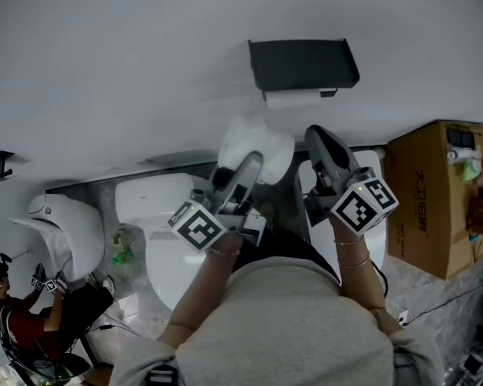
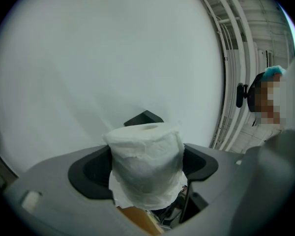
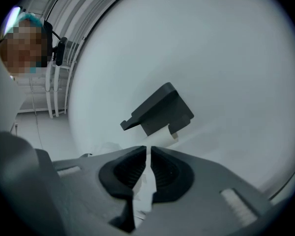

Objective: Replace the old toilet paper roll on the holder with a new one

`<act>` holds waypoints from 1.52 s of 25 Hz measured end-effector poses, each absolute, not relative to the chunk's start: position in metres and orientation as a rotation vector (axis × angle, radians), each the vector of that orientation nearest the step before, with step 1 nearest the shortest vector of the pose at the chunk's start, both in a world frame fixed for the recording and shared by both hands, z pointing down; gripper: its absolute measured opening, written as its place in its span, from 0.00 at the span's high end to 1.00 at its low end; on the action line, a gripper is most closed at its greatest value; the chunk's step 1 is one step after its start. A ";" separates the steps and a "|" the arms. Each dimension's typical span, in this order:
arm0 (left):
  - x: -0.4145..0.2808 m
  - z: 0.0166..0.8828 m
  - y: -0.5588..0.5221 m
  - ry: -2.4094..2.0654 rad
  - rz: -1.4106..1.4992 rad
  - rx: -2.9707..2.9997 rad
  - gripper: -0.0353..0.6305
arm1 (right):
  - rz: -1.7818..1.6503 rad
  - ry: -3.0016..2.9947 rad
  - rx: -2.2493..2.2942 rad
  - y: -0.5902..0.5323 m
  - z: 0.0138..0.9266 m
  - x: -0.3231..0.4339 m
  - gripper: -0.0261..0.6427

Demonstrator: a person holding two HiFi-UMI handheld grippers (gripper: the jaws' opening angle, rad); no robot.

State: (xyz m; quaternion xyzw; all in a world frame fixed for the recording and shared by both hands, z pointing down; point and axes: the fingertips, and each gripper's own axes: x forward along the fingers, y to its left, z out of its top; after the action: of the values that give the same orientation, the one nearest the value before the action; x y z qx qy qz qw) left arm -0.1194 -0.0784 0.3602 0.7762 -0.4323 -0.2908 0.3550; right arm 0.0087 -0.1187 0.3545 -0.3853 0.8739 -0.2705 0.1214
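A black paper holder hangs on the white wall, and the old roll shows as a white edge under its lid. My left gripper is shut on a fresh white toilet paper roll, just below and left of the holder. In the left gripper view the roll stands upright between the dark pads, hiding most of the holder. My right gripper sits below the holder, to the right of the roll. Its jaws are pressed together on a thin strip of white tissue. The holder lies ahead of them.
A white toilet stands below the grippers. A brown cardboard box sits at the right, with small items on top. At the left are another white fixture, a black wall hook and a seated person.
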 end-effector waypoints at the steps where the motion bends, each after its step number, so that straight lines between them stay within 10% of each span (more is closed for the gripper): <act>1: -0.121 0.361 -0.081 -1.115 -0.751 2.007 0.31 | -0.799 2.540 -1.124 -0.122 0.356 0.006 0.93; 14: -0.134 0.377 -0.105 -1.071 -0.734 1.986 0.31 | -1.018 2.258 -1.044 -0.156 0.369 -0.011 0.63; 38: -0.132 0.381 -0.109 -1.019 -0.710 2.010 0.31 | -1.124 2.066 -0.861 -0.170 0.367 -0.012 0.66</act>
State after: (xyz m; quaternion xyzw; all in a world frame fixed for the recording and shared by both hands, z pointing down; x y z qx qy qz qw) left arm -0.1316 -0.1087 0.3808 0.7870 -0.3989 -0.2780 0.3797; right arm -0.0117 -0.1703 0.3671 -0.3265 0.7833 -0.4263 0.3132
